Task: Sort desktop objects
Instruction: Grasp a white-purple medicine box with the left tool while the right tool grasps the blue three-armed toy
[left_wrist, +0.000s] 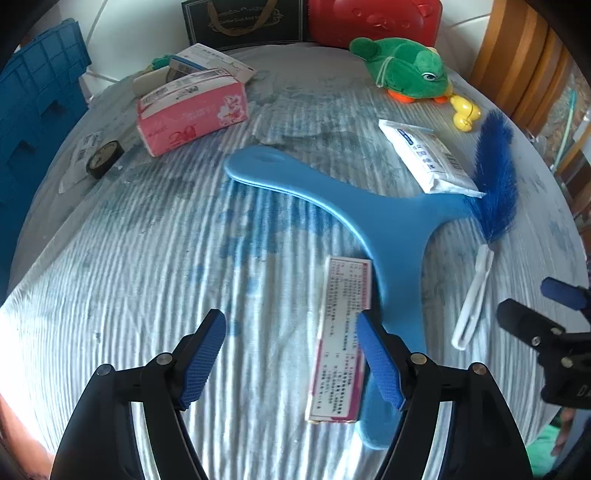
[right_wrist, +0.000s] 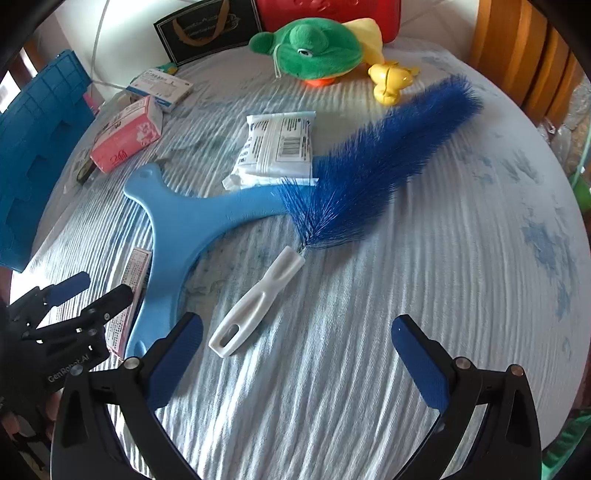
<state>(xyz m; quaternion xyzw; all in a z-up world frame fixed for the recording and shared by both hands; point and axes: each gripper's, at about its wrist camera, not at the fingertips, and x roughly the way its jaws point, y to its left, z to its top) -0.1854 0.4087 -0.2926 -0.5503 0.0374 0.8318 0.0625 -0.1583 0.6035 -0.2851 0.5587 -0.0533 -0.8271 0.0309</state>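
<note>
My left gripper (left_wrist: 291, 354) hangs open above the striped cloth. A long pink and white box (left_wrist: 338, 339) lies just inside its right finger, and no pad presses on it. The box rests on one arm of a flat light-blue three-armed plastic piece (left_wrist: 388, 229). My right gripper (right_wrist: 299, 363) is open too, with the white handle (right_wrist: 255, 306) of a brush with blue bristles (right_wrist: 369, 162) just ahead of its left finger. The left gripper (right_wrist: 92, 291) also shows at the left edge of the right wrist view, over the box (right_wrist: 129, 295).
On the cloth lie a white packet (right_wrist: 280, 147), a green plush toy (right_wrist: 314, 48), a yellow duck (right_wrist: 391, 81), a pink tissue pack (left_wrist: 192, 114), small boxes (left_wrist: 210, 62) and a tape roll (left_wrist: 105, 158). A blue crate (left_wrist: 37, 110) stands left, and a red case (left_wrist: 373, 20) and a black bag (left_wrist: 243, 22) at the back.
</note>
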